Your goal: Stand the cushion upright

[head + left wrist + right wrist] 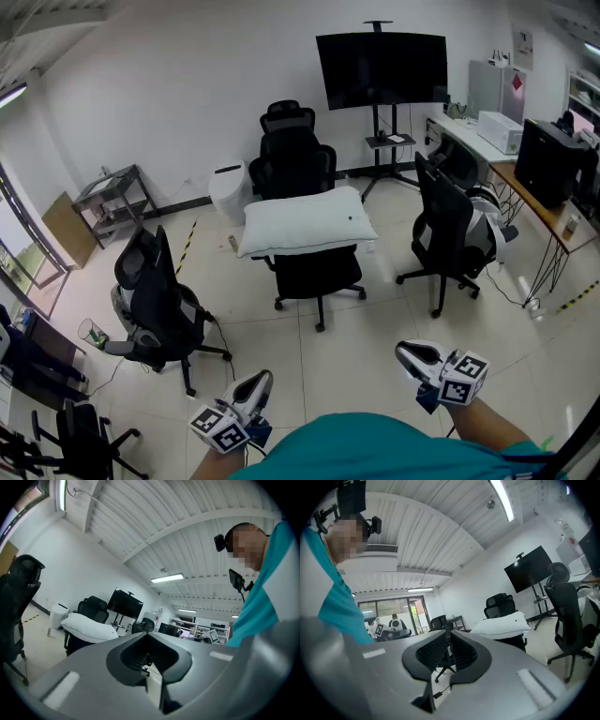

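The cushion (305, 220) lies flat across the seat of a black office chair (317, 272), a little above the centre of the head view. It shows again at the left of the left gripper view (89, 626) and right of centre in the right gripper view (501, 624).

It is white, plump and pillow-like, and its edges overhang the seat on both sides and droop slightly. I judge it light and soft: it will sag and fold if lifted by one corner. The fabric looks easy to pinch and not slippery or fragile. Taking the two overhanging short ends, one claw to each, looks the surest hold. The chair's backrest (292, 164) could then prop it on edge. The chair has casters, so a push may roll it.

The left claw (255, 386) sits at the bottom left of the head view and the right claw (412, 354) at the bottom right, both well apart from the cushion. Each gripper view shows its jaws brought together with nothing between them (146, 637) (449, 634).

The cushion's underside, the seat beneath it and its far edge against the backrest are hidden. A small dark spot (351, 218) on its top could be a button or a mark; I cannot tell which.
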A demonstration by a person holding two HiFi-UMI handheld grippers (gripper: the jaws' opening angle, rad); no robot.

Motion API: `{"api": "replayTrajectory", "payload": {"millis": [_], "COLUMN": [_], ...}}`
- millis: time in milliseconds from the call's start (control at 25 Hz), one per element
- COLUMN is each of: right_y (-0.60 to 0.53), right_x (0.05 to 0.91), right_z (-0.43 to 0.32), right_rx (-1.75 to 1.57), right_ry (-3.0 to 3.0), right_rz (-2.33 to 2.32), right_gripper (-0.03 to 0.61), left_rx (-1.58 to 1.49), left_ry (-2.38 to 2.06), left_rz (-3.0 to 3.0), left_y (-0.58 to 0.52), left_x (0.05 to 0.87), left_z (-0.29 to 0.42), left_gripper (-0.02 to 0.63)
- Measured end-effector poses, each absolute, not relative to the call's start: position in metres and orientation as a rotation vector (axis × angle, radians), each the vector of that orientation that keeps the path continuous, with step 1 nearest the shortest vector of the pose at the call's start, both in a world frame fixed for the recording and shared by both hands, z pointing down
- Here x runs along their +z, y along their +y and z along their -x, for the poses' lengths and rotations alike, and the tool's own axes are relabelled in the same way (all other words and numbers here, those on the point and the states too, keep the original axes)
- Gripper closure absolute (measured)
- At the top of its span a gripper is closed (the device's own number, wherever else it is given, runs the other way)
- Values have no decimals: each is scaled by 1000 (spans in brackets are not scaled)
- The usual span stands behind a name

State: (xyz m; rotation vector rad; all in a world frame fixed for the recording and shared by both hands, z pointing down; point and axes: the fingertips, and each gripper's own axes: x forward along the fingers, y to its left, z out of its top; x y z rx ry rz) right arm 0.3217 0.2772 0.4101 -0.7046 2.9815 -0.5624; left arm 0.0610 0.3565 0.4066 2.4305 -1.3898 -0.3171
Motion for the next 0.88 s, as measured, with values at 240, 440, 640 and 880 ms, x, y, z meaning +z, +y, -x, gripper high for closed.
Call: {"api": "replayTrajectory", "payload": {"millis": [240,440,640,880], "right_y": [254,226,173,105], "right_x": [418,432,442,439], "right_z": [-327,-303,-247,-156], "right_rx": [-548,-588,-579,-586], "right_ry": [3033,3059,3068,3052], "right_rz": [645,616,652,732], "right_gripper": [549,545,537,523], "left_rx": [-315,-321,-374,-351], "left_ry": [-1398,-1397,-1382,-1296], "left_rz": [-2434,-2407,-2398,-2438], "left_y": [335,315,262,181], "left_x": [409,418,429,430], "left_z": [-84,-67,-4,88], "left_gripper": [603,603,603,603]}}
